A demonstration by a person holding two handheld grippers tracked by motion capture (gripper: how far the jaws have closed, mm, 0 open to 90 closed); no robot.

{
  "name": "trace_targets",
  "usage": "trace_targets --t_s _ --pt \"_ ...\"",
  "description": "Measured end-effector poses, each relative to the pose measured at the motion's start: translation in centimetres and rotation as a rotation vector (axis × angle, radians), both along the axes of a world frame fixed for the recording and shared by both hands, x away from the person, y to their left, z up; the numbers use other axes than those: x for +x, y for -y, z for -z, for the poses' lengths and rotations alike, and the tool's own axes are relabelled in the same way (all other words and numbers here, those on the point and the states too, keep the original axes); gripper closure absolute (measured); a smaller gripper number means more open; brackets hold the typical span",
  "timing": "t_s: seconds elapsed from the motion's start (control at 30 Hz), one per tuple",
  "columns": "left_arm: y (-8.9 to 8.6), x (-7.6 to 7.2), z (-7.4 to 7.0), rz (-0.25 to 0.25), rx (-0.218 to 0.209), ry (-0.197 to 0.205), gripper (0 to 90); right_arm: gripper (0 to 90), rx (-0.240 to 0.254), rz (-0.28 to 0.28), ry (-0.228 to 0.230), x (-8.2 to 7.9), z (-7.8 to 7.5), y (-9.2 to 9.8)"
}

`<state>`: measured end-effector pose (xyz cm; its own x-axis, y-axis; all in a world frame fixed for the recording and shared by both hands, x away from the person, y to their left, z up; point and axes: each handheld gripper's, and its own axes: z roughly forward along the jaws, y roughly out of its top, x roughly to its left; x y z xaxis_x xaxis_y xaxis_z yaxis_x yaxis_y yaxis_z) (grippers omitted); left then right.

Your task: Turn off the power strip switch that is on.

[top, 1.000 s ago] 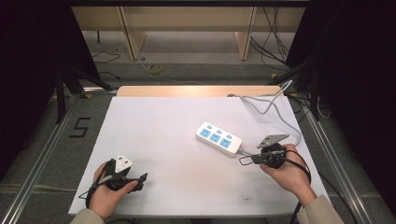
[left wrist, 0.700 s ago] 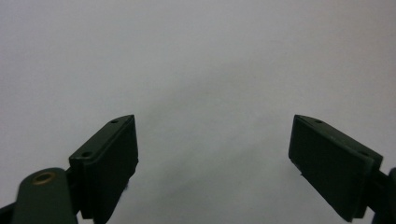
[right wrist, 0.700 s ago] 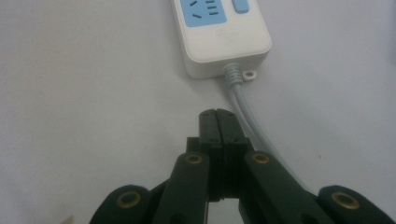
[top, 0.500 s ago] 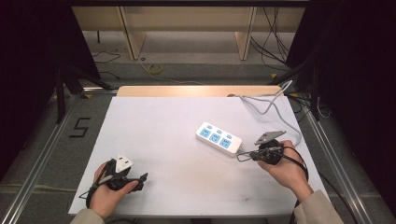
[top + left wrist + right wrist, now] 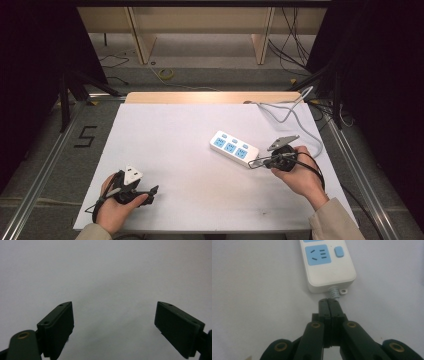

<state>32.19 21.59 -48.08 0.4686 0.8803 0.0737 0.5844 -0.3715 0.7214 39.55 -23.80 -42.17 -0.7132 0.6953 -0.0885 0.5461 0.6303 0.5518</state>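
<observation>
Jaws first: over the white desk [image 5: 200, 150] the left gripper [image 5: 150, 191] near the left front corner has its jaws spread wide with nothing between them. The white power strip [image 5: 234, 148] with blue sockets lies right of centre, its grey cord [image 5: 290, 117] looping to the far right. The right gripper [image 5: 329, 305] has its jaws pressed together just at the strip's near end — at the ribbed cord collar [image 5: 333, 293]; whether they pinch it, I cannot tell.

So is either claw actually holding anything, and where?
The right claw is shut on the power strip's cord, right where it leaves the power strip. The left claw is open and holds nothing.
</observation>
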Motion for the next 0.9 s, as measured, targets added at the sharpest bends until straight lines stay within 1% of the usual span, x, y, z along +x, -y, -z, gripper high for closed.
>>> trace_targets --t_s 0.43,0.9 --pt "0.0 0.0 0.0 0.003 0.003 -0.003 15.6 90.0 -0.011 0.008 0.005 1.1 -0.3 -0.5" --pt "0.0 0.0 0.0 0.004 0.002 -0.003 15.6 90.0 -0.03 -0.011 0.003 2.3 -0.6 -1.6"
